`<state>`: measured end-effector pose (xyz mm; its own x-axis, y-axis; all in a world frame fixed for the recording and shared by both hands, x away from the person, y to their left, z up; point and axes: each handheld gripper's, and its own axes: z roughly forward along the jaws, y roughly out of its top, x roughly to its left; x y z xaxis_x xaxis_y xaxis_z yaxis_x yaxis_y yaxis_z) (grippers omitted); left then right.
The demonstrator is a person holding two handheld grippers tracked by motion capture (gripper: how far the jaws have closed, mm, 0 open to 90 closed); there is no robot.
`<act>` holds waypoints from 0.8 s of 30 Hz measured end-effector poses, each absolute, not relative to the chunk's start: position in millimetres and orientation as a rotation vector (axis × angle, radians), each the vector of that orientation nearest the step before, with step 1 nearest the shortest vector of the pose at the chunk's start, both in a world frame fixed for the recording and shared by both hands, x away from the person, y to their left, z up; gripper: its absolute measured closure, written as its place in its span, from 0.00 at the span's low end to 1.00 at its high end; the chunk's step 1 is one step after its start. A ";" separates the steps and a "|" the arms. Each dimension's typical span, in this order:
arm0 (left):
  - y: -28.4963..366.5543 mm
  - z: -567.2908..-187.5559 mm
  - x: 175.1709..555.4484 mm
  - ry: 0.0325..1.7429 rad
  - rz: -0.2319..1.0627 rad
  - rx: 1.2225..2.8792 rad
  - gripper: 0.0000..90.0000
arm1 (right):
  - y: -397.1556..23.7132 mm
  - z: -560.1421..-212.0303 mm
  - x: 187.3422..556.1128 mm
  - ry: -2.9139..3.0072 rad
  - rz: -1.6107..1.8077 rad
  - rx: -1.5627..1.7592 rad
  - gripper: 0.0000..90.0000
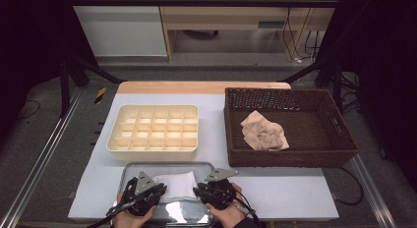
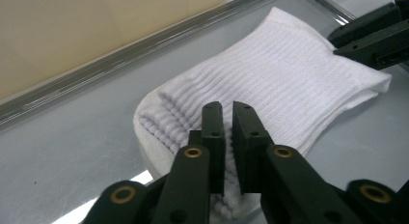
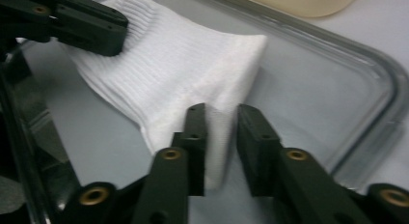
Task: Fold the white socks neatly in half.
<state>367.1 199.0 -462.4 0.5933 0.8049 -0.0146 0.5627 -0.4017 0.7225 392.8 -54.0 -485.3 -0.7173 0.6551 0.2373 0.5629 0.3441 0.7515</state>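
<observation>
A white ribbed sock (image 1: 176, 185) is lying in a metal tray (image 1: 129, 170) at the near edge of the surface (image 1: 275, 188), at about 6 o'clock in the high view. It is being flanked by both grippers: the left gripper (image 1: 156, 189) is being held at the sock's 9 o'clock, the right gripper (image 1: 200, 191) at its 3 o'clock.

In the left gripper view, the left gripper (image 2: 227, 108) is nearly closed, and a fold of the sock (image 2: 270, 84) is being pinched in the narrow gap between its jaws. In the right gripper view, the right gripper (image 3: 221, 110) is being held with its jaws a little apart, astride the sock's (image 3: 169, 69) near edge; cloth is lying between the jaws, but whether it is being pressed cannot be told.

A cream divided box (image 1: 153, 129) is sitting at 12 o'clock from the tray, and a brown wicker basket (image 1: 339, 134) holding a beige cloth (image 1: 264, 132) at about 2 o'clock.
</observation>
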 end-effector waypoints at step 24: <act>203.0 -449.0 371.2 1.012 0.387 2.016 0.91 | -80.2 -469.8 398.8 2.403 1.292 1.193 0.78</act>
<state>371.2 203.0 -449.0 0.6286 0.7729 -0.0865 0.5183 -0.3333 0.7876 398.8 -80.2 -469.8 -0.6676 0.7131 0.2138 0.5715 0.3069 0.7611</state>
